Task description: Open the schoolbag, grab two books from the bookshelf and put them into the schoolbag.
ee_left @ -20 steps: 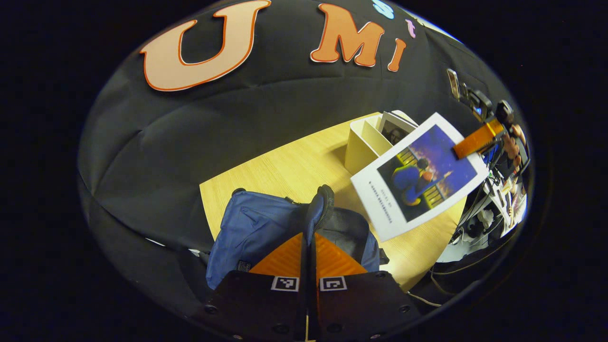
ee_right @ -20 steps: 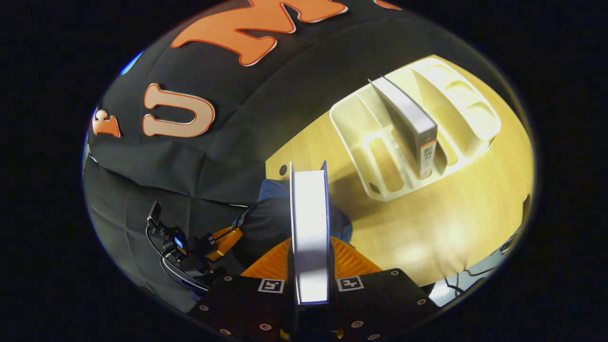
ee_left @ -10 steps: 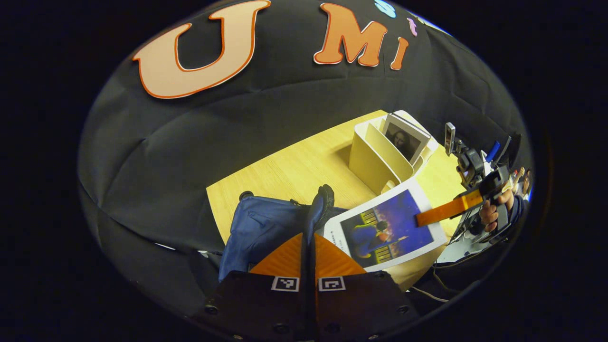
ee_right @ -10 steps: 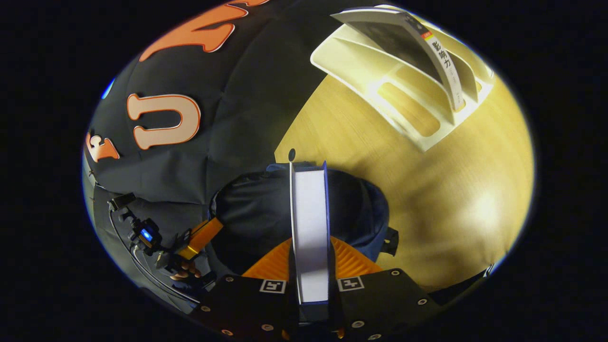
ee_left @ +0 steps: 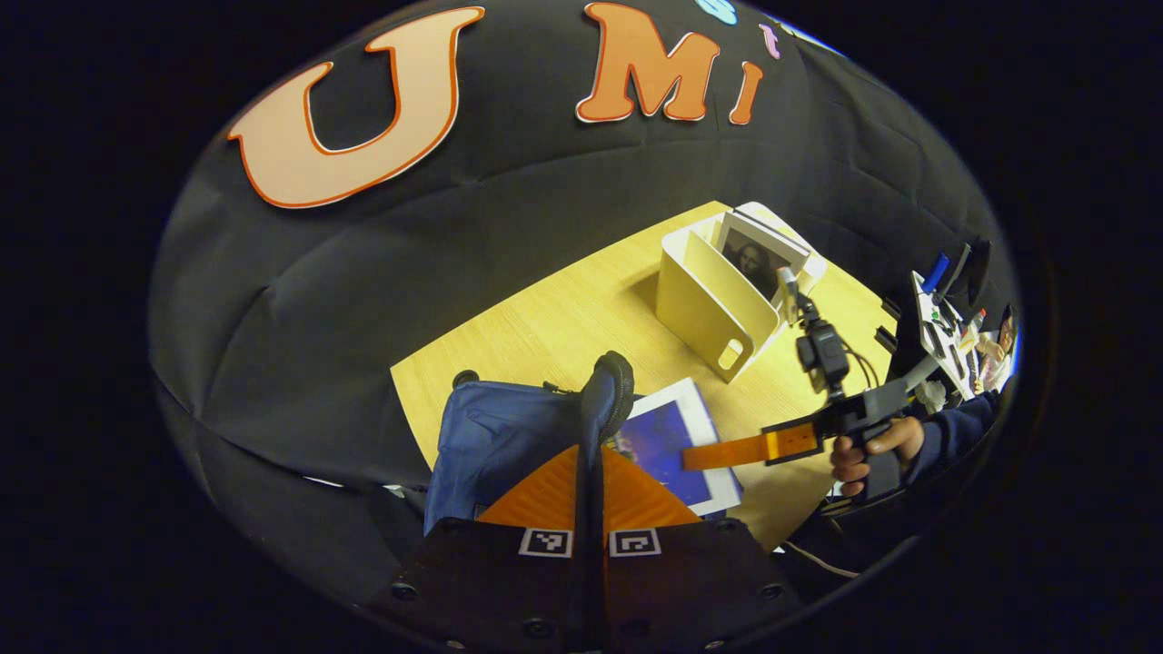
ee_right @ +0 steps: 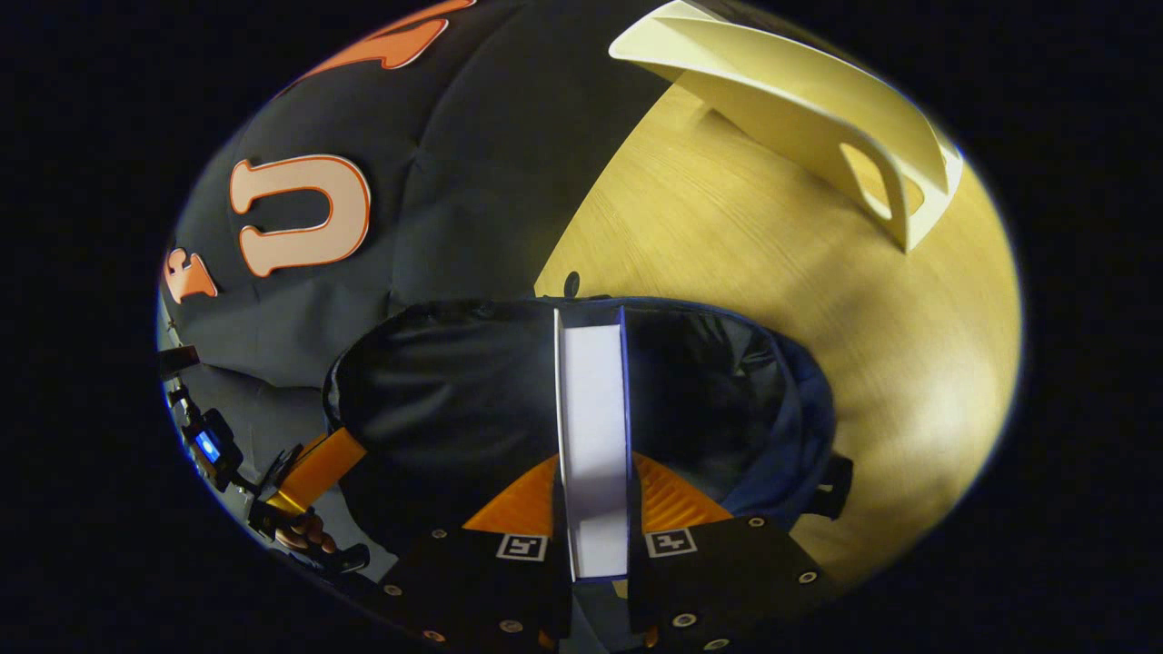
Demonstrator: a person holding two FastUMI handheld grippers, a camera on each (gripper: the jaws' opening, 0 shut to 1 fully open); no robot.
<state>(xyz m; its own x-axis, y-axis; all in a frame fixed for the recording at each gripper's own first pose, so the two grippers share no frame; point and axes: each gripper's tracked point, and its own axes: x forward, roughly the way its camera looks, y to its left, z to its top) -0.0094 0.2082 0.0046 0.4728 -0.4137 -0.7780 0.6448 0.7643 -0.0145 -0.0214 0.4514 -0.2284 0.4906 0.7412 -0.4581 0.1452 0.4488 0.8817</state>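
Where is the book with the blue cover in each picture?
Left gripper view: the book is low and right of centre, partly inside the bag, with the right gripper clamped on it.
Right gripper view: the book stands edge-on at the centre bottom, over the bag's dark opening.
Shared landmark: the cream bookshelf on the wooden table.

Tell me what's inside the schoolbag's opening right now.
In the right gripper view, the book clamped by the right gripper is entering the open schoolbag. Only dark lining shows around it; the bottom is hidden.
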